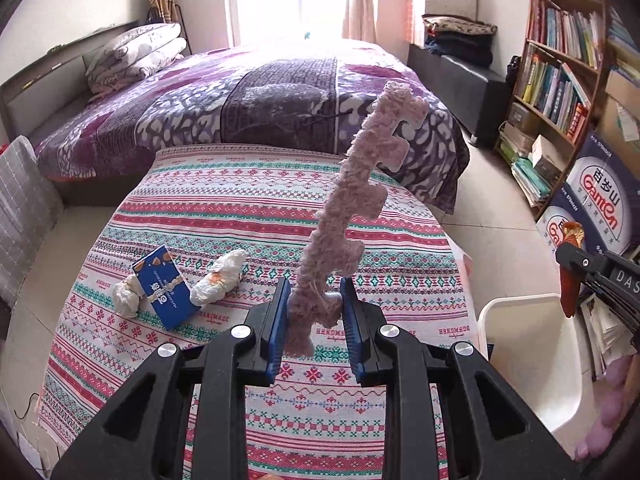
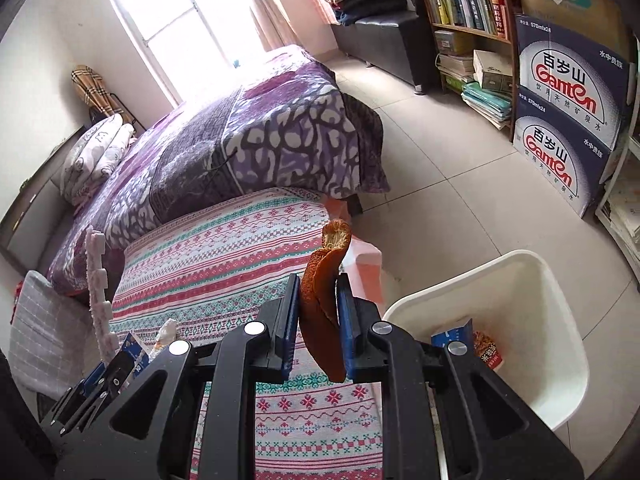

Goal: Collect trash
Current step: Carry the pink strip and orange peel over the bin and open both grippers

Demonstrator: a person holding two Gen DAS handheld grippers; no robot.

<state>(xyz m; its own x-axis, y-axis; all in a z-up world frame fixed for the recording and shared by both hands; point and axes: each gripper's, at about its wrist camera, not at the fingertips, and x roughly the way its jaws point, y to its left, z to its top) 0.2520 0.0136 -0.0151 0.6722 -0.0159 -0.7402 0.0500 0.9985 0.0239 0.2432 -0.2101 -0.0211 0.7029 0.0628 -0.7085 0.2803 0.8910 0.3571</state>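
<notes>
- Left wrist view: left gripper (image 1: 314,300) clamped on one pink foam strip (image 1: 352,200), held upright above the striped tablecloth (image 1: 240,208). Left on the cloth: two crumpled tissues (image 1: 218,278), one blue carton (image 1: 166,286). White bin (image 1: 520,308) at right, beside the table.
- Right wrist view: right gripper (image 2: 318,320) clamped on one orange peel (image 2: 324,304), near the white bin (image 2: 520,280) but not over it. Bin holds at least two packets (image 2: 472,340).
- Judged: partly done; two pieces in hand, three to collect.

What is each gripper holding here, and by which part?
The left gripper clamps the pink foam strip near its lower end. The right gripper pinches the orange peel around its middle, its curled tip sticking up.
</notes>
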